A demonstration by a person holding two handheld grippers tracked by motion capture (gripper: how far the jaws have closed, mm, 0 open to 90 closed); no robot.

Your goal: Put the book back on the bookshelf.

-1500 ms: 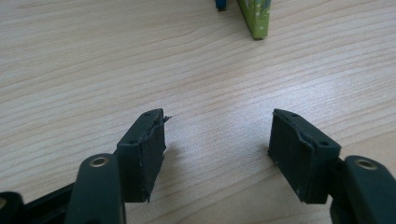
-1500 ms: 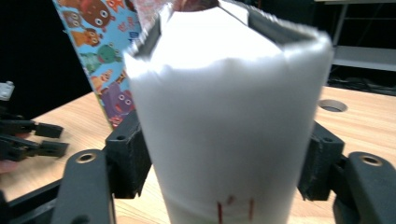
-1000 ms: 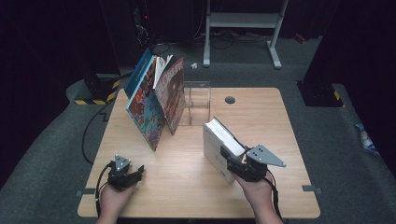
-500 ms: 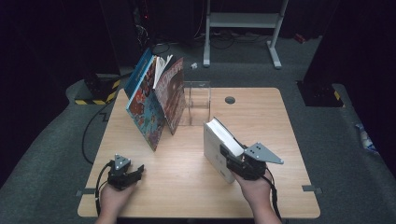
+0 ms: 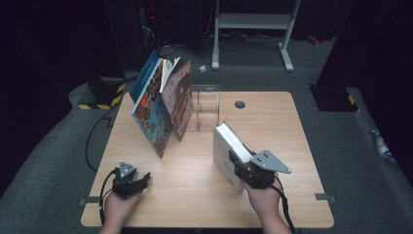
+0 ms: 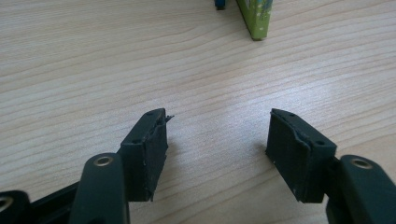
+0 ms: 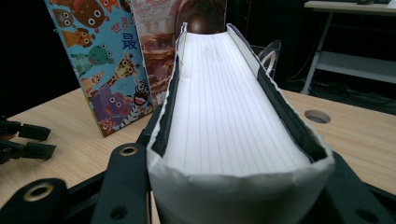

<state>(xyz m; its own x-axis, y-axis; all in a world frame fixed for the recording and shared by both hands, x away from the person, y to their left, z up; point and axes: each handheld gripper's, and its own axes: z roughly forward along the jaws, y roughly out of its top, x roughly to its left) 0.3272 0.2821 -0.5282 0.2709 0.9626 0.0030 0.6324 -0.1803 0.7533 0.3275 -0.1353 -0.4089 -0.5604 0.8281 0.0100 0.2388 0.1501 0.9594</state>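
Near the desk's [image 5: 204, 195] front-left corner, the left tongs [image 5: 130, 180] rest spread wide, holding nothing. Right of centre, toward the front edge, the right tongs [image 5: 246, 168] clamp the white book [image 5: 225, 153], standing upright between their jaws.

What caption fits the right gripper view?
Right gripper clamps a thick white book, picture books leaning behind.

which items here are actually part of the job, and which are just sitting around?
In the job:
- white book, clamped upright in the right gripper
- picture books leaning together
- clear acrylic bookend beside them

Just about:
- left gripper, open, resting on the table
- white stand on the floor behind
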